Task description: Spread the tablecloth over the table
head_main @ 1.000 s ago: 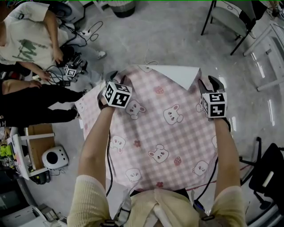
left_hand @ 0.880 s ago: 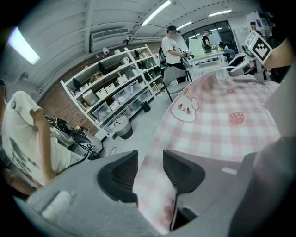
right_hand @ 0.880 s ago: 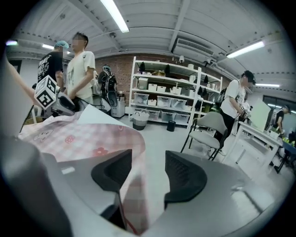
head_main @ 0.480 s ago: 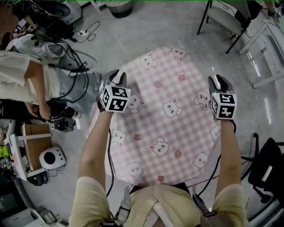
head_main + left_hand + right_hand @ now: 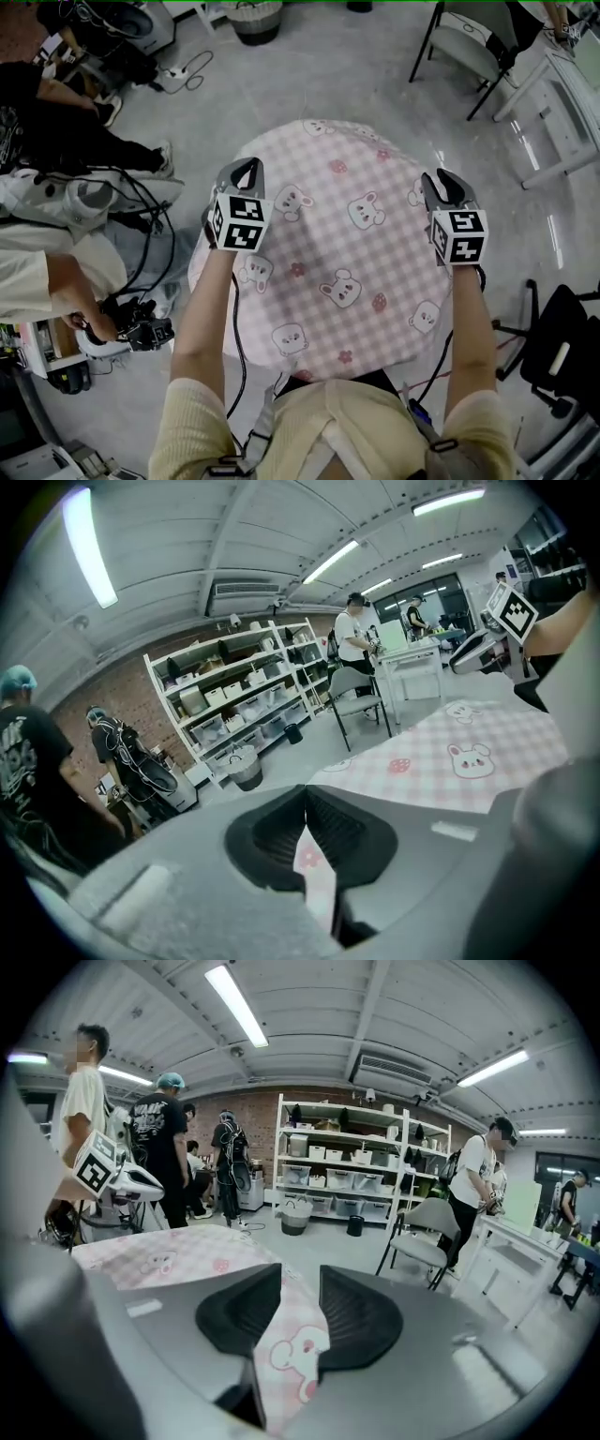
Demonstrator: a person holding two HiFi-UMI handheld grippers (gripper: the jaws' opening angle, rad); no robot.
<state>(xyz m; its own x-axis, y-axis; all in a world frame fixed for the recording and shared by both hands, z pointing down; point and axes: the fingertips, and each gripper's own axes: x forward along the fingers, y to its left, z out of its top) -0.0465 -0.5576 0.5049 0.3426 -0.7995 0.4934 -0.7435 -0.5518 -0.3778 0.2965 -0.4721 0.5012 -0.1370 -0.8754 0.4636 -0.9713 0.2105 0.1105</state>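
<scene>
A pink checked tablecloth with bunny prints billows over the table and hides its top. My left gripper is at the cloth's left edge. In the left gripper view its jaws are shut, with a fold of the cloth pinched between them. My right gripper is at the cloth's right edge. In the right gripper view its jaws are closing, with a strip of the cloth lying between them and a gap still showing between the pads.
A grey chair stands beyond the table on the right, and a black chair is near right. A person with cables and gear is close on the left. A bin and shelves stand farther off.
The cloth has spread forward over the bare white far corner of the table. Both grippers have lifted and moved along the cloth's side edges.
</scene>
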